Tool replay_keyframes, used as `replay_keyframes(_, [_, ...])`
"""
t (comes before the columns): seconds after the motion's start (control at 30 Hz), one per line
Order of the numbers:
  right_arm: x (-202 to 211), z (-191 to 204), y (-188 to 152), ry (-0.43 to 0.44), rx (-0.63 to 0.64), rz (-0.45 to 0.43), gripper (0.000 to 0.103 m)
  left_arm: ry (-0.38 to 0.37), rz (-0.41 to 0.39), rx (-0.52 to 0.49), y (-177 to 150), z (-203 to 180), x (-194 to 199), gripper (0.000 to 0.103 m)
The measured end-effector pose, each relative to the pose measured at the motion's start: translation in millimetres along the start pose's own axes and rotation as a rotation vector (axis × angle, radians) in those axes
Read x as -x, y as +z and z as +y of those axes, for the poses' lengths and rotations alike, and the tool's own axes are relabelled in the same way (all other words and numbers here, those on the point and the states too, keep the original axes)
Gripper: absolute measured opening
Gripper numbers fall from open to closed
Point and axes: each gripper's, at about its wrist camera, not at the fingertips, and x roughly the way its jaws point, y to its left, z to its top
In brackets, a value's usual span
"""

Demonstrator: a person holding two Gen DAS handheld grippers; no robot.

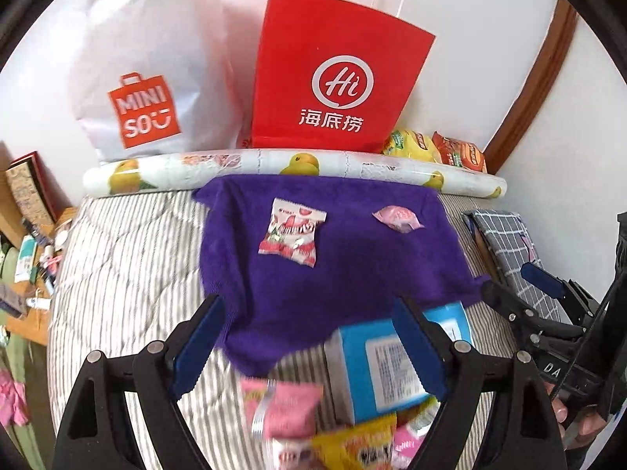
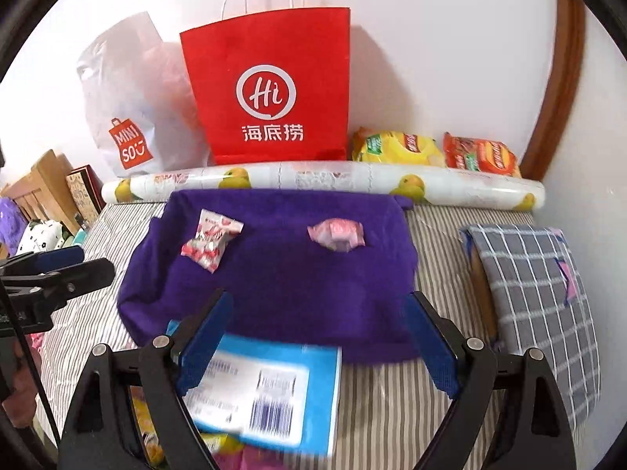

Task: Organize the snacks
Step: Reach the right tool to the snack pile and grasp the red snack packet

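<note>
Left wrist view: the left gripper (image 1: 309, 344) hangs wide open and empty; near it lies a stiff, light blue box (image 1: 376, 372), best taken across its narrow sides.

Right wrist view: the right gripper (image 2: 321, 344) gapes empty; light, crinkly candy packets (image 2: 211, 243) lie far on the purple towel (image 2: 282, 286).

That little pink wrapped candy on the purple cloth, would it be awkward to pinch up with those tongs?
The pink candy looks small and light, so it should lift easily. Its crinkly wrapper with twisted ends probably crumples and could slip between the pads. Lying on the soft purple cloth, it likely won't roll, though fingers may snag the fabric.
</note>
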Motion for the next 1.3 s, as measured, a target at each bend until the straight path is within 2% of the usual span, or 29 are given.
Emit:
replay_keyframes(0.17, [31.3,3.1,-27.3,0.035,-0.004,-0.034,0.089,-0.002,-0.025,0.002,-28.2,-0.7,24.0,0.085])
replay_keyframes(0.3, [50.0,7.9,-52.6,0.082,0.007,-0.041,0.089,0.042,-0.050,-0.005,-45.6,-1.7,35.6,0.085])
replay_keyframes(0.43, [53.9,9.3,-80.2,0.103,-0.016,0.024,0.089,0.046,-0.032,0.014,-63.2,3.7,40.9,0.085])
replay_keyframes(0.53, [57.4,9.7,-103.8,0.134,-0.043,0.042,0.088,0.045,-0.031,0.036,-77.2,10.2,43.4,0.085])
replay_keyframes(0.6, [59.0,11.5,-117.2,0.148,-0.051,0.051,0.079,0.066,-0.030,0.038,-85.3,12.8,43.6,0.085])
replay_keyframes(0.7, [63.0,15.5,-135.7,0.154,-0.059,0.054,0.077,0.044,-0.028,0.047,-95.9,16.6,45.2,0.085])
replay_keyframes(0.9, [63.9,27.6,-166.6,0.176,-0.031,0.071,0.077,0.087,-0.033,0.064,-111.7,24.1,48.7,0.085])
replay_keyframes(1.07, [58.1,38.4,-185.2,0.238,-0.047,0.095,0.077,0.075,-0.027,0.108,-124.4,41.5,53.4,0.085])
replay_keyframes(1.17, [51.1,51.9,-192.9,0.221,-0.015,0.100,0.076,0.059,-0.028,0.124,-132.3,49.6,57.3,0.085])
replay_keyframes(1.3, [36.8,63.9,-199.2,0.201,0.013,0.115,0.068,0.067,-0.024,0.107,-142.4,52.3,58.5,0.086])
